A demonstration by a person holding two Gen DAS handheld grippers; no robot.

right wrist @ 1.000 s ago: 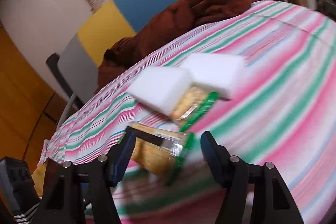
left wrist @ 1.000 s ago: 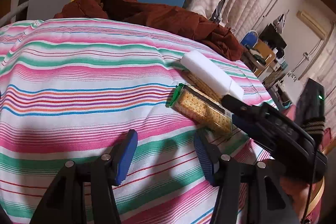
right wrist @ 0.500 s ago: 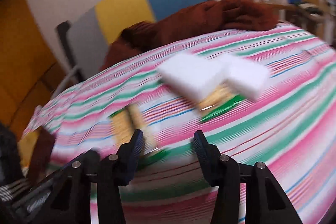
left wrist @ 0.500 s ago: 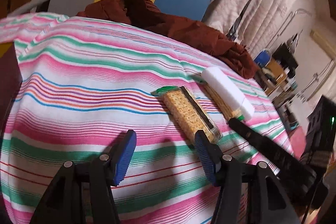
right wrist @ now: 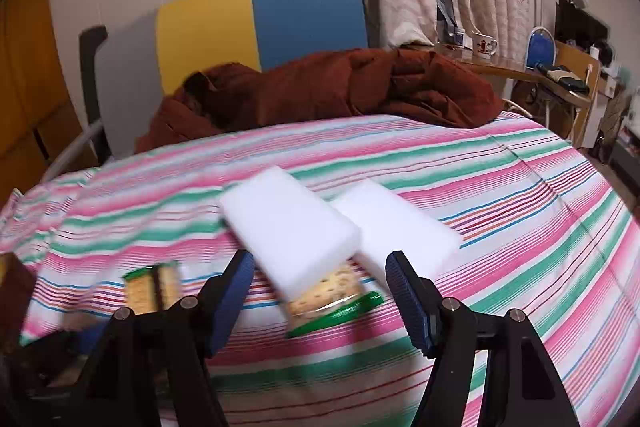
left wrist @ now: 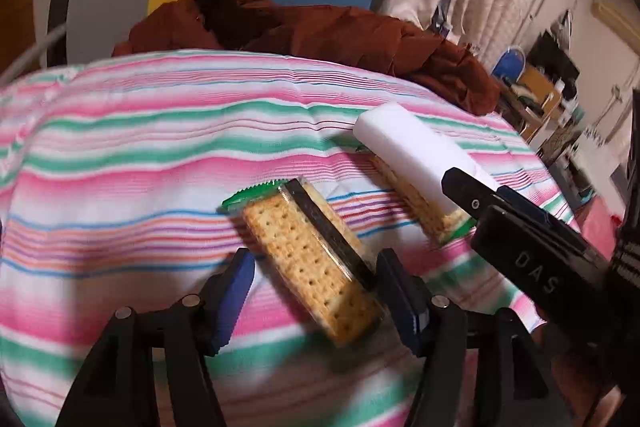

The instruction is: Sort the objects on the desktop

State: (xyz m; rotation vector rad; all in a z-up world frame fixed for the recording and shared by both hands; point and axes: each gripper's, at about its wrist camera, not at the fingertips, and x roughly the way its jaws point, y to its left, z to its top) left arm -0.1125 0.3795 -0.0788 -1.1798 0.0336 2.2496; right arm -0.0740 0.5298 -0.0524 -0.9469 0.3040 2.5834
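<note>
Between left gripper wide fingers: cracker pack; right gripper wide, empty.

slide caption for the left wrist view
Open left gripper straddles a cracker pack on the striped cloth.

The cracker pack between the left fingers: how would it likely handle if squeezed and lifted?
The cracker pack looks like thin crackers in clear glossy film, so probably light, brittle under a hard squeeze, and somewhat slippery. It lies flat between the open left gripper, so it is unlikely to roll.
</note>
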